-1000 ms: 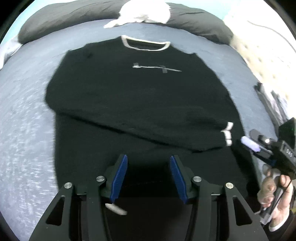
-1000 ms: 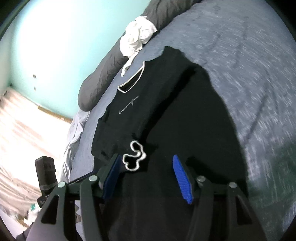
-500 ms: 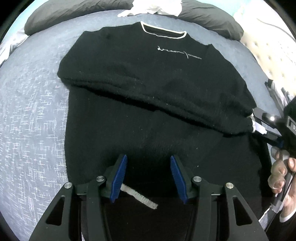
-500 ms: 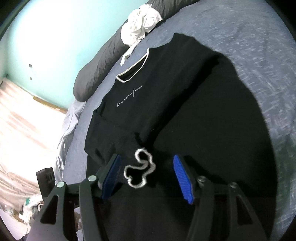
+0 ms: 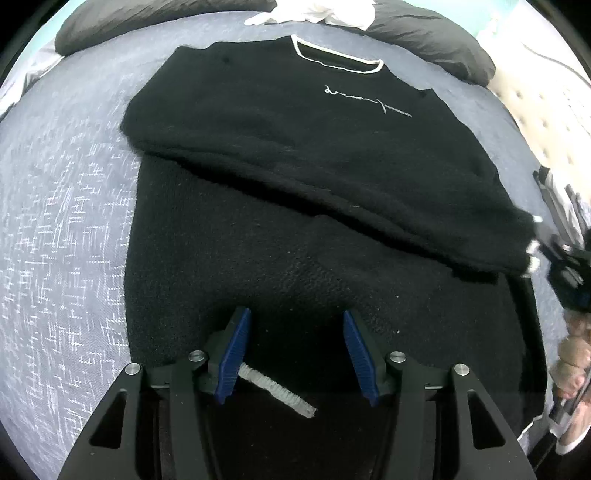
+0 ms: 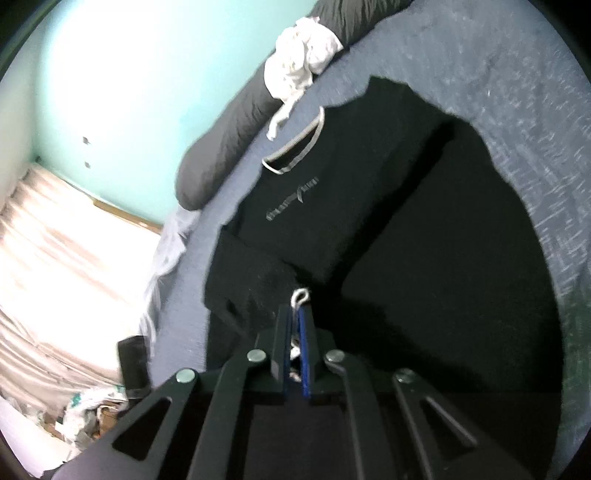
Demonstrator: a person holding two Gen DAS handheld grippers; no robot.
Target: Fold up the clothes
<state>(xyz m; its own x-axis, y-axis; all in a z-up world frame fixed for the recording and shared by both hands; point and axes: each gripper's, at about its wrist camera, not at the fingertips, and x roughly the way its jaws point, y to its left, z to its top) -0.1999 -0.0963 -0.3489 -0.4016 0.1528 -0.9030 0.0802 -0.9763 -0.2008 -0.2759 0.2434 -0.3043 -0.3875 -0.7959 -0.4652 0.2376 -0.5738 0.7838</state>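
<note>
A black sweater [image 5: 295, 155] with a white collar [image 5: 332, 61] and white script lies flat on the blue-grey bed [image 5: 62, 221]. One sleeve is folded across its body. That sleeve's white-trimmed cuff [image 6: 300, 295] is pinched in my right gripper [image 6: 295, 314], which is shut on it. In the left wrist view the same cuff [image 5: 532, 254] shows at the right edge, with the right gripper [image 5: 565, 269] and a hand [image 5: 572, 354] behind it. My left gripper [image 5: 295, 343] hovers open over the sweater's lower part. A white ribbed strip [image 5: 275, 387] lies by its left pad, not pinched.
A dark grey bolster [image 5: 424, 33] runs along the head of the bed with a crumpled white garment [image 6: 303, 62] on it. A tufted headboard [image 5: 546, 122] is at the right. Beside the bed are a pale curtain [image 6: 55, 277] and floor clutter [image 6: 88, 410].
My right gripper has shut on the sleeve cuff that lay loose between its fingers. The left gripper has sunk closer to the sweater, still open.
</note>
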